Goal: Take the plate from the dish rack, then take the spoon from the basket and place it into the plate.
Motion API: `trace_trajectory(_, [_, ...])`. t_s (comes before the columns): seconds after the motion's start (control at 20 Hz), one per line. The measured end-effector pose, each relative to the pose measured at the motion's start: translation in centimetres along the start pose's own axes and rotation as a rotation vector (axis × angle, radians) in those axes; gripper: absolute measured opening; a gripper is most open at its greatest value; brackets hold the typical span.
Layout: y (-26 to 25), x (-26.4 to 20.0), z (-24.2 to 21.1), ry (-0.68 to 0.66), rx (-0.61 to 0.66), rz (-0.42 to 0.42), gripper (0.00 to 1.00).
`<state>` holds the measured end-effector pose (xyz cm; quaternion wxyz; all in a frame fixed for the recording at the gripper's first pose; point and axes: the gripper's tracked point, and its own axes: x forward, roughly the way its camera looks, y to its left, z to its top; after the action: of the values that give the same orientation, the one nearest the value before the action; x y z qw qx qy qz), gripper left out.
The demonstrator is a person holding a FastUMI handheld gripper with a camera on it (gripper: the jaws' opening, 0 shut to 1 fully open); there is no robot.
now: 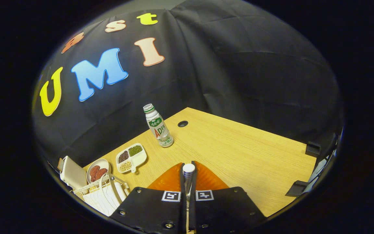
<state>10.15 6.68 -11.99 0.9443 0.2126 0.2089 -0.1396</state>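
My gripper (188, 175) is shut on a silver spoon (188, 169). The spoon's ribbed handle stands up between the two fingers, and its rounded end pokes out at the fingertips. An orange plate (210, 181) lies flat on the wooden table (239, 152), right under and just beyond the fingertips, showing on both sides of them. The spoon's bowl end is hidden between the fingers. A white wire rack (101, 195) stands to the left of the gripper, near the table's edge.
A white milk bottle with a green label (158, 126) stands beyond the plate. A white divided dish of beans (130, 157), a small bowl of red food (98, 170) and a white box (72, 173) sit to the left. A cable hole (182, 123) is near the far edge.
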Motion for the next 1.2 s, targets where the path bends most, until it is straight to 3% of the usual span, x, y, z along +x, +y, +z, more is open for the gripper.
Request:
trace_trajectory(0.4, [-3.4,2.2,0.6,-0.041,0.187,0.091,0.06])
trace_trajectory(0.8, [-1.8,1.4,2.0,-0.107,0.081,0.212,0.06])
trace_trajectory(0.9, [-2.8,1.2,2.4,-0.124,0.065,0.181,0.06])
trace_trajectory(1.2, [-3.3,-1.9,5.3,-0.173,0.063,0.197,0.06])
